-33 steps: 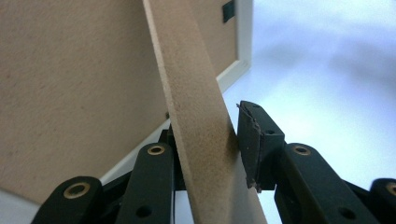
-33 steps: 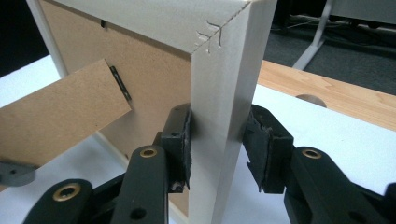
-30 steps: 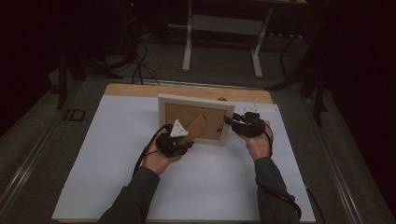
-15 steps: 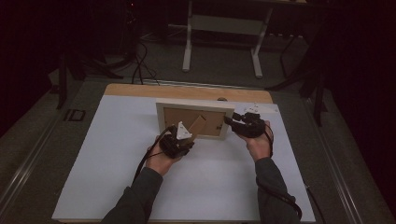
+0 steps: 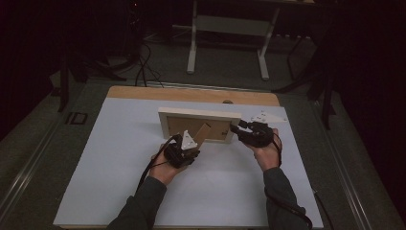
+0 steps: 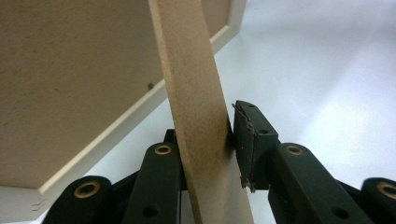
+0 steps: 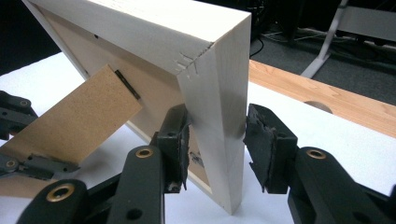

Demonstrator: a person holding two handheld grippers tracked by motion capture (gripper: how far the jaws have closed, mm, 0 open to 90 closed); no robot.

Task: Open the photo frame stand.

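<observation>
White board covers the table [image 5: 119, 172], with a strip of bare wood along its far edge and a dark room beyond. Nearest the person, the left claw [image 5: 190, 152] sits at about 7 o'clock from the picture frame [image 5: 198, 116]; its jaws have just been closing and now pinch the brown stand leg [image 6: 198, 107] that hinges off the frame's back, the pads pressed on both faces of the leg. At about 4 o'clock from the frame, the right claw [image 5: 235, 128] straddles the frame's right side rail; its jaws have been opening, and the right gripper view shows one pad [image 7: 177, 140] against the rail's inner side while the other stands just off the outer face, so the grip looks loose. Farther on, the frame stands on its lower edge near the table's middle, its brown backing board [image 7: 140, 79] turned toward the person and tilted. Beyond the table, at 12 o'clock, a pale metal stand [image 5: 227, 28] rests on the dark floor.
</observation>
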